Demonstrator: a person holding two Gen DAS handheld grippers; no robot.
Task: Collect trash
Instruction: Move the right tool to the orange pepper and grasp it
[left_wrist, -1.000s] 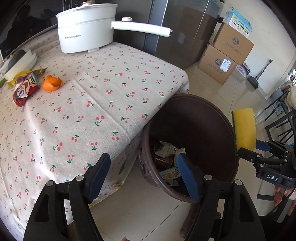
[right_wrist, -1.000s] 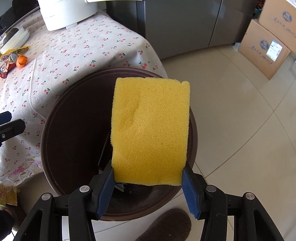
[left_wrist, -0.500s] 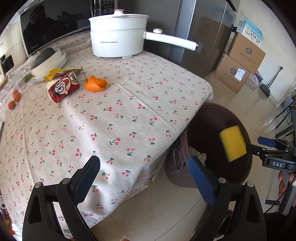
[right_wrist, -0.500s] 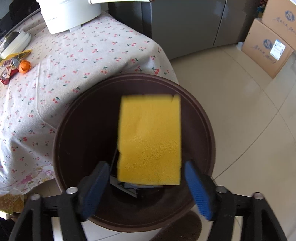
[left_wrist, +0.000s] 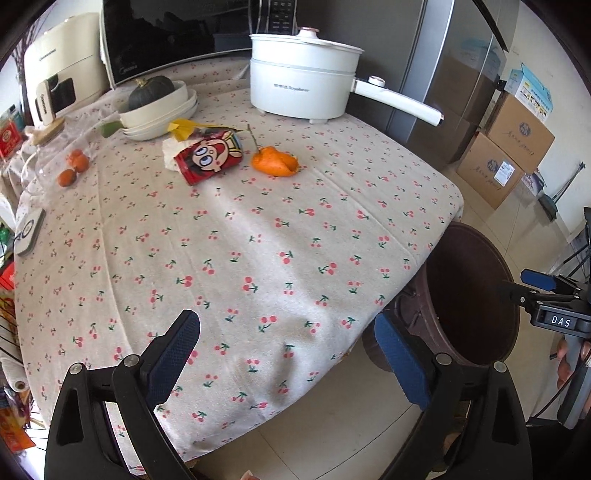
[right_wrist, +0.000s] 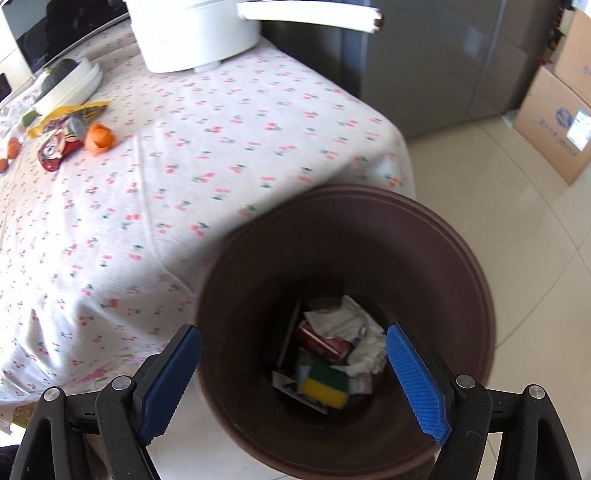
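A brown trash bin (right_wrist: 458, 254) stands on the floor at the table's corner; it also shows in the left wrist view (left_wrist: 491, 258). The yellow and green sponge (right_wrist: 325, 386) lies at its bottom among paper and wrappers. My right gripper (right_wrist: 295, 369) is open and empty above the bin; it shows in the left wrist view (left_wrist: 535, 284). My left gripper (left_wrist: 288, 354) is open and empty over the table's near edge. On the cherry-print tablecloth (left_wrist: 258, 236) lie a red cartoon can (left_wrist: 208, 157), an orange peel (left_wrist: 275, 162) and a yellow wrapper (left_wrist: 184, 127).
A white electric pot (left_wrist: 303, 88) with a long handle stands at the table's back. Stacked white bowls with a green squash (left_wrist: 155, 101) are back left, with small oranges (left_wrist: 74, 168) nearby. Cardboard boxes (left_wrist: 506, 151) stand on the floor at right.
The right gripper opened and the sponge dropped into the bin. The left gripper swung left from over the bin to face the table.
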